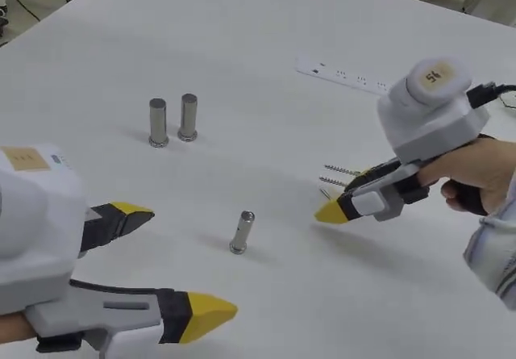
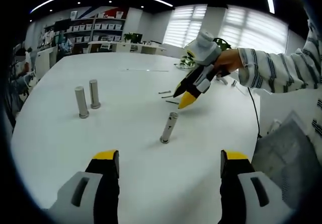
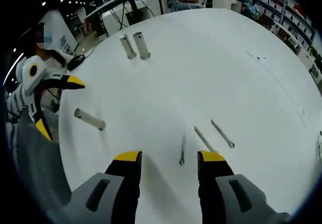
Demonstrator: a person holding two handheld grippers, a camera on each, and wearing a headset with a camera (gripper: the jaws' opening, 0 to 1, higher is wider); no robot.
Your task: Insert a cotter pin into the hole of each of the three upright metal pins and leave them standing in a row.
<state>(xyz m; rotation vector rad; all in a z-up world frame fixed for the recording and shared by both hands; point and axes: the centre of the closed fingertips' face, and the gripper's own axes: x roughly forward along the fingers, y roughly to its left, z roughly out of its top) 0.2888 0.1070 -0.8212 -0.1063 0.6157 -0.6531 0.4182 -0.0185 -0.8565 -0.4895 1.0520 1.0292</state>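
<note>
Steel pins [image 1: 188, 117] sit on our white workbench [image 1: 282, 36], two paired, third pin [image 1: 242, 231] apart; we hold left gripper [image 2: 170, 156] and right gripper [image 3: 170, 157] spread, empty, cotter pins [image 3: 204, 139] before the right.

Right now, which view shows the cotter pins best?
Right gripper view: all three cotter pins lie flat and apart, just ahead of its jaws. In the head view just their ends stick out from behind the right gripper. In the left gripper view they are faint thin lines.
</note>
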